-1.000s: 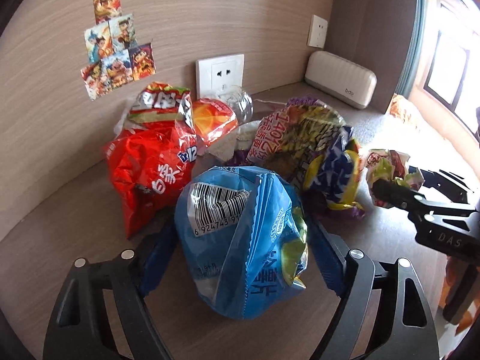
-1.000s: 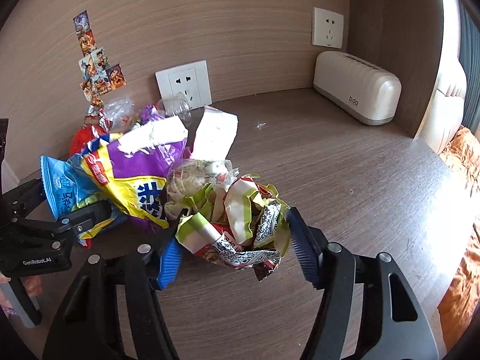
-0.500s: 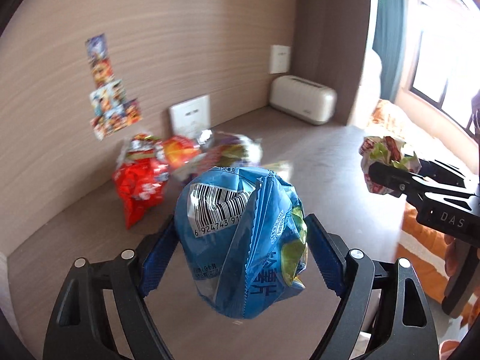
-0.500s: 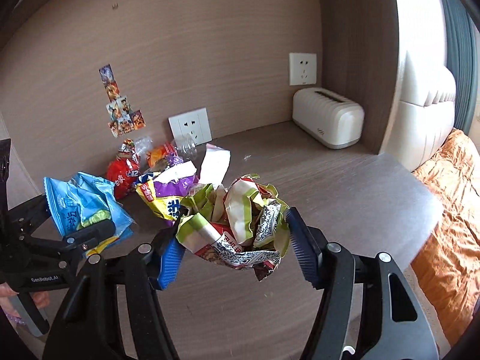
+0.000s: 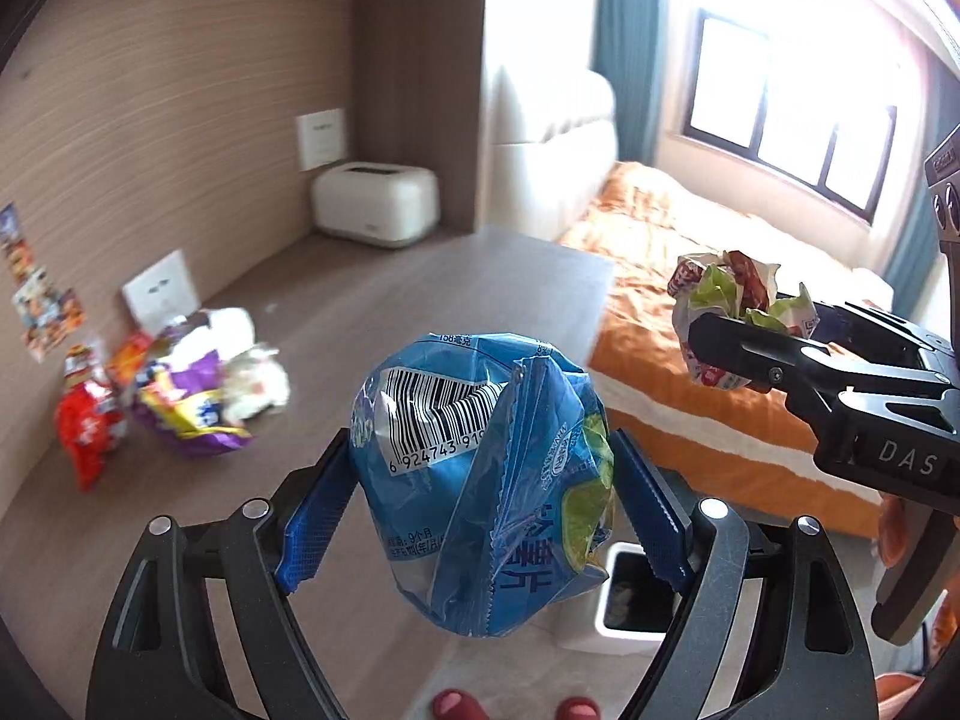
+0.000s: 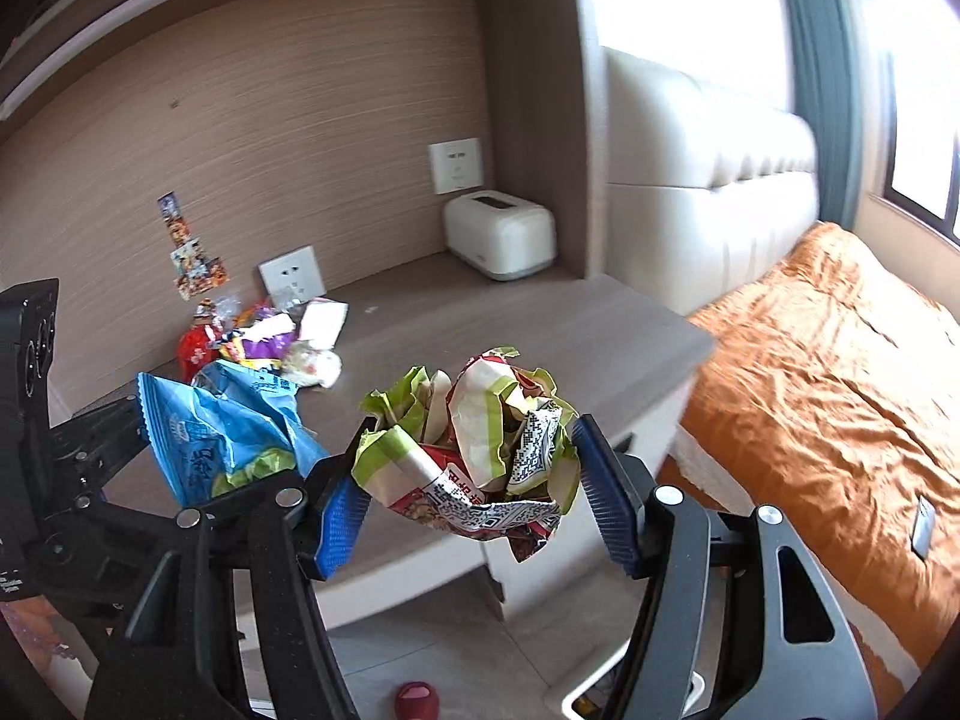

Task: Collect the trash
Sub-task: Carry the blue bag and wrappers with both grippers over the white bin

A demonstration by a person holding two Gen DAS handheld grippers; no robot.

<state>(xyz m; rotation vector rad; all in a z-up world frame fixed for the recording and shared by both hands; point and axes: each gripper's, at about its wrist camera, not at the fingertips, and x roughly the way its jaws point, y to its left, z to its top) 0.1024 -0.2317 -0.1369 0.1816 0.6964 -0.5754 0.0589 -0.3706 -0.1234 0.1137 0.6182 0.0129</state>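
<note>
My left gripper (image 5: 480,516) is shut on a blue snack bag (image 5: 480,480) with a barcode, held in the air past the desk edge; it also shows in the right wrist view (image 6: 222,432). My right gripper (image 6: 474,480) is shut on a crumpled green, white and red wrapper (image 6: 480,450), seen from the left wrist view (image 5: 732,312) to the right and further out. A white trash bin (image 5: 624,600) stands on the floor below the blue bag; its rim shows in the right wrist view (image 6: 576,699). More wrappers (image 5: 180,378) lie piled on the desk by the wall.
The wooden desk (image 6: 480,324) holds a white toaster-like box (image 6: 501,234) at the back. A bed with an orange cover (image 6: 828,372) lies to the right. Wall sockets (image 6: 292,278) sit behind the pile. Red slippers (image 5: 456,705) show on the floor.
Both grippers have pulled back and up from the desk with their wrappers and swung right. The pile is now far off, and the bin and floor have come into view.
</note>
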